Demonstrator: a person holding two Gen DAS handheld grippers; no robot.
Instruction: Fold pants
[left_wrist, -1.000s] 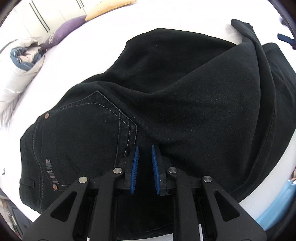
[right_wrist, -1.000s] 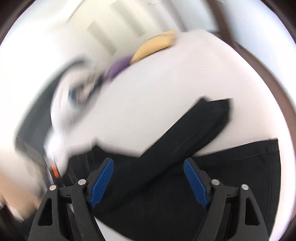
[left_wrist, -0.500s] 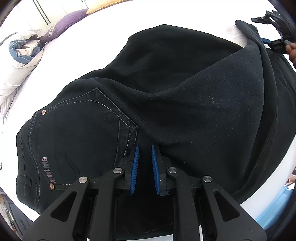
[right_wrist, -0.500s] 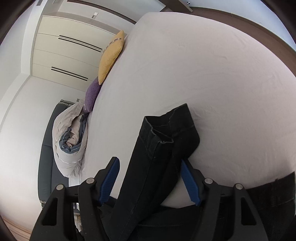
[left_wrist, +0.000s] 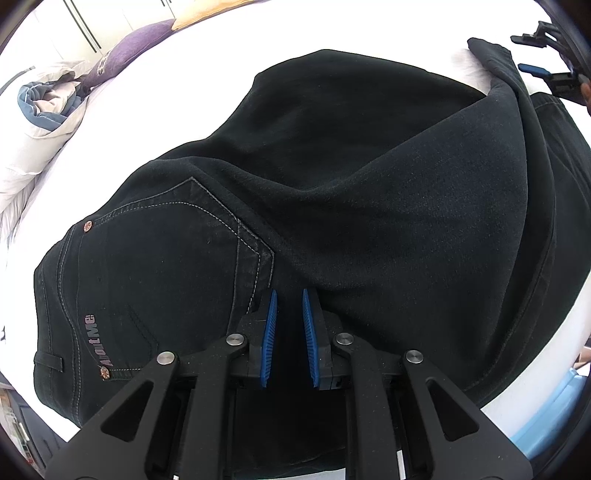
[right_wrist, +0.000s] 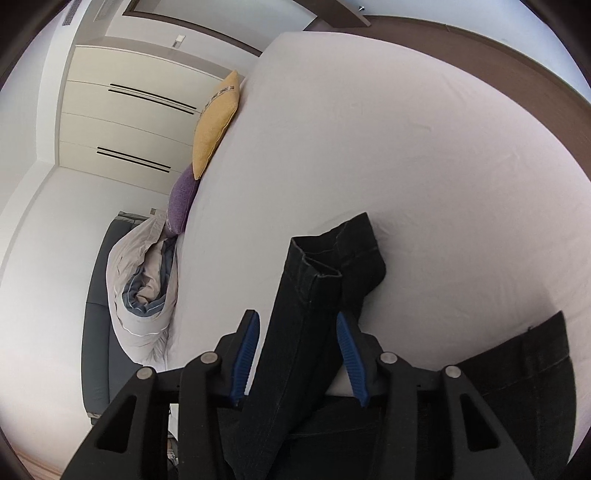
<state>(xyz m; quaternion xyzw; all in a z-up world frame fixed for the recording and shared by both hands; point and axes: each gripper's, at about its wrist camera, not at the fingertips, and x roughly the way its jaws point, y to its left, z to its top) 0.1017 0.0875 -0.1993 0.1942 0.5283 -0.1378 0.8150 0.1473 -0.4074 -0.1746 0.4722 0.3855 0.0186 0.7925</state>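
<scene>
Pants (left_wrist: 332, 177), black denim, lie spread on the white bed (right_wrist: 406, 147), waistband and back pocket toward the near left edge as your left wrist camera sees them, the legs running off toward the far right. Your left claw (left_wrist: 288, 295) points steeply down at the seat of the pants, just beside the stitched back pocket (left_wrist: 177, 258); its blue pads stand close together with only a narrow gap, and dark cloth shows in that gap, but you cannot tell from here whether the pads truly pinch a fold. Your right claw (right_wrist: 295, 325) sits at the leg end, where one hem (right_wrist: 332, 258) is lifted and bunched and passes up between the blue pads. Its jaws have just been closing around that leg; a gap shows between the cloth and the left pad, so the claw is spread and not yet pressing. The second leg's hem (right_wrist: 532, 354) lies flat on the sheet to the right. Along the bed's far left edge rest a yellow cushion (right_wrist: 216, 125), a purple cushion (right_wrist: 183, 199) and a rolled duvet (right_wrist: 144, 288).
</scene>
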